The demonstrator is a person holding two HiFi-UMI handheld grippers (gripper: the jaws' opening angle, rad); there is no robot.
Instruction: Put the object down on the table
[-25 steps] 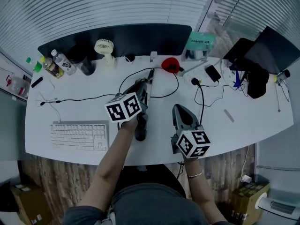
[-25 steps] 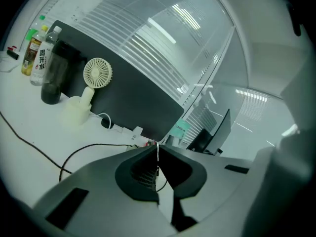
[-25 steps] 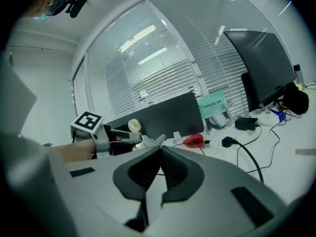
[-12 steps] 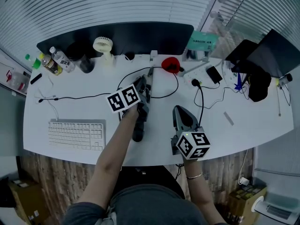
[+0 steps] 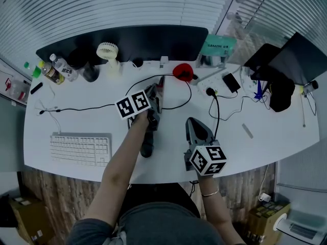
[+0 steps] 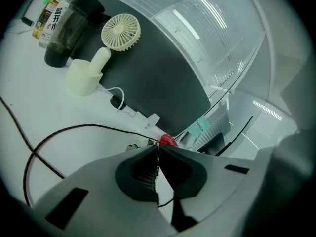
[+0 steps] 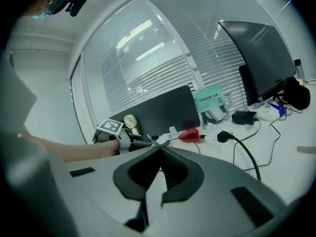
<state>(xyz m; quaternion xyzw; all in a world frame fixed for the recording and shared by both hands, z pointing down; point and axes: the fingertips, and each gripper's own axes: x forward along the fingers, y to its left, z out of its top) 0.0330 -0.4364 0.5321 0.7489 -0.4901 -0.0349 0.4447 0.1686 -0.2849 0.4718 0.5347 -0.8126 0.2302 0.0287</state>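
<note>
The left gripper point(image 5: 159, 84) and right gripper point(image 5: 193, 121) are grey, wedge-shaped shells with black ribbed pads point(image 6: 143, 174). Each carries a white cube point(image 5: 134, 104) printed with black square markers. The person wears dark grey clothing point(image 5: 163, 223) — forearms bare — and a thin bracelet point(image 5: 210, 192) on the right wrist.

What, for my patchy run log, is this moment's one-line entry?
left hand-held gripper: jaws shut, empty, by black cable | right hand-held gripper: jaws shut, empty, over table

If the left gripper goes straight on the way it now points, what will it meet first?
Probably the red object, seen just beyond the tips of the left gripper in its own view. The black cable lies across the way on the table before it, but the height is unclear.
</note>
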